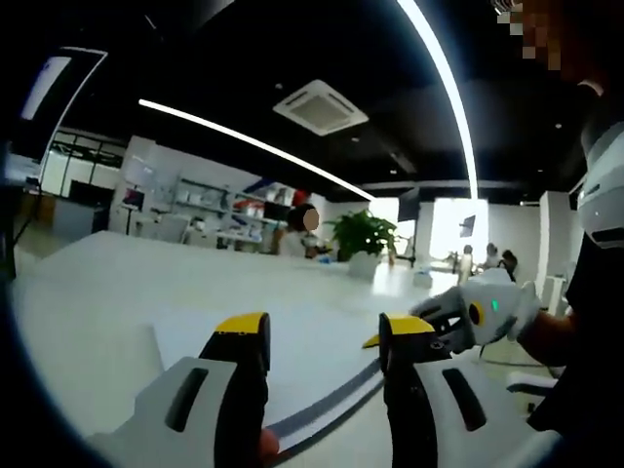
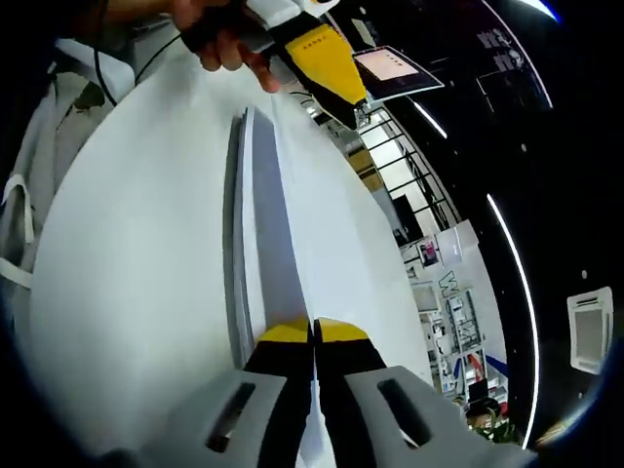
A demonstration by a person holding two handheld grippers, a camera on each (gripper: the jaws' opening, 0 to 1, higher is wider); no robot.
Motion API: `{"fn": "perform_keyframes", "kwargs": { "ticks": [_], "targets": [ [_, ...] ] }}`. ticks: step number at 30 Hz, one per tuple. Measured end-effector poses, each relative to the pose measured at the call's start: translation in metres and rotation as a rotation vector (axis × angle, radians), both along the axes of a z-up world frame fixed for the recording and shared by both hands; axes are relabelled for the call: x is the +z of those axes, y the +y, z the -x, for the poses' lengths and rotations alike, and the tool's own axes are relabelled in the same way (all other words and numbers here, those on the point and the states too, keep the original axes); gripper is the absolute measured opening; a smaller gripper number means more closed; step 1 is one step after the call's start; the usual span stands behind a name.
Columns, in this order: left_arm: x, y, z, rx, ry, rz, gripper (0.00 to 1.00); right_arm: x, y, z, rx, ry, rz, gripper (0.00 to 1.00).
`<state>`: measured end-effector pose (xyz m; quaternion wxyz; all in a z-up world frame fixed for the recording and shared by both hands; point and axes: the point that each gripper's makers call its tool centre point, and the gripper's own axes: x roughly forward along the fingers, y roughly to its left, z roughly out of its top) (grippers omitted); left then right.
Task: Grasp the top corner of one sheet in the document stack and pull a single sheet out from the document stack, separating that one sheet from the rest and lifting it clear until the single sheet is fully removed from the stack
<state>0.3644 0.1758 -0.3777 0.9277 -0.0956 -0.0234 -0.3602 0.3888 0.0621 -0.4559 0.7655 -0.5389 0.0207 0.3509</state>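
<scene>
Open-plan office: dark ceiling with light strips [image 1: 244, 139] and an air vent [image 1: 320, 106], shelving [image 1: 219, 205] along the far wall, a potted plant [image 1: 364, 234] and seated people in the distance.

Left gripper view: left gripper [image 1: 322, 336] has its yellow-tipped fingers [image 1: 244, 327] set wide apart, nothing between them. Just beyond and below the tips, a sheet [image 1: 322, 405] runs as a thin dark edge on a diagonal from under the left finger toward the right finger. White tabletop [image 1: 117, 292] stretches away past the fingers. Right of the tips, the right gripper [image 1: 375, 341] comes in from the right side, a hand [image 1: 546, 336] around its white body; its yellow tip sits at the far end of the sheet's edge.

Right gripper view: right gripper [image 2: 313, 333] has its fingers [image 2: 284, 334] closed narrow, tips almost meeting, pinched on the near corner of the sheet [image 2: 273, 244]. The sheet runs straight out ahead of the tips as a long grey strip, raised off the stack [image 2: 236, 253], whose layered edges lie just left of it on the tabletop [image 2: 127, 253]. At the far end of the sheet, the left gripper [image 2: 357, 109] shows with a yellow finger [image 2: 327, 63] pointing down toward the tabletop, held by a hand [image 2: 219, 39]. I cannot tell whether that finger touches the sheet.
</scene>
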Motion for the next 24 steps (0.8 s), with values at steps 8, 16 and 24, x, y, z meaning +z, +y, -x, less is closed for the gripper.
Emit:
{"fn": "perform_keyframes", "kwargs": {
  "ticks": [8,16,24],
  "targets": [
    [-0.008,-0.003,0.001,-0.005,0.024,-0.018,0.45,0.000,-0.001,0.000,-0.023,0.025,-0.039,0.02],
    [-0.006,-0.011,0.002,-0.025,0.018,-0.016,0.44,-0.001,-0.002,-0.004,-0.061,0.112,-0.069,0.02],
    [-0.011,-0.002,0.002,-0.010,0.029,-0.017,0.44,0.004,-0.006,-0.004,-0.129,0.041,-0.176,0.02]
  ]
}}
